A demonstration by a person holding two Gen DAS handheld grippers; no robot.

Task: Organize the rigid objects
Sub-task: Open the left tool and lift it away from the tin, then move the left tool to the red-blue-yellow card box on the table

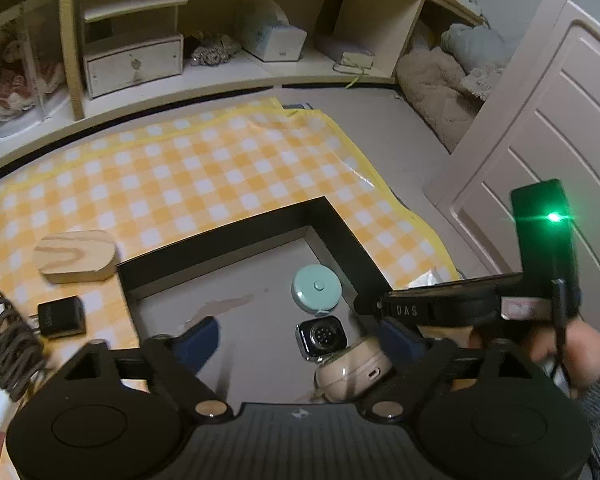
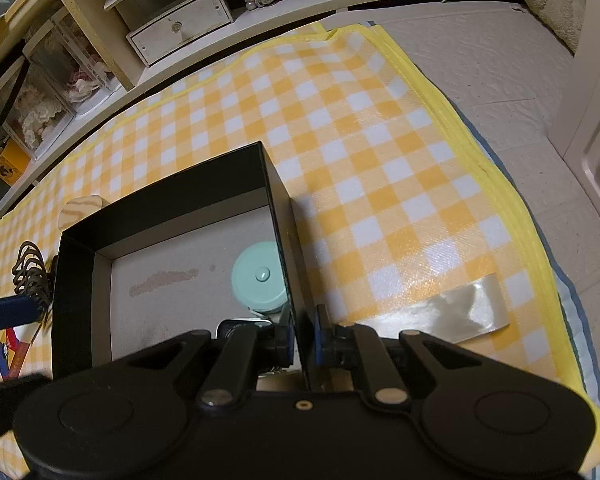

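Observation:
A black box (image 1: 340, 224) with a grey floor sits on the yellow checked mat (image 1: 204, 168). Inside lie a mint round tape measure (image 1: 317, 288), a smartwatch body (image 1: 322, 338) and a beige earbud case (image 1: 354, 372). My left gripper (image 1: 300, 344) is open above the box, the earbud case by its right finger. My right gripper (image 2: 302, 338) is shut on the box's right wall (image 2: 282, 216); the tape measure (image 2: 260, 280) lies just inside. A wooden block (image 1: 76, 256), a black charger (image 1: 62, 316) and a coiled cable (image 1: 4, 336) lie left of the box.
Shelves (image 1: 132, 52) with a small drawer unit, boxes and clutter run along the back. A fluffy cushion (image 1: 440, 84) lies at the far right beside a white door (image 1: 560, 128). A strip of clear tape (image 2: 452, 312) sits on the mat's right part.

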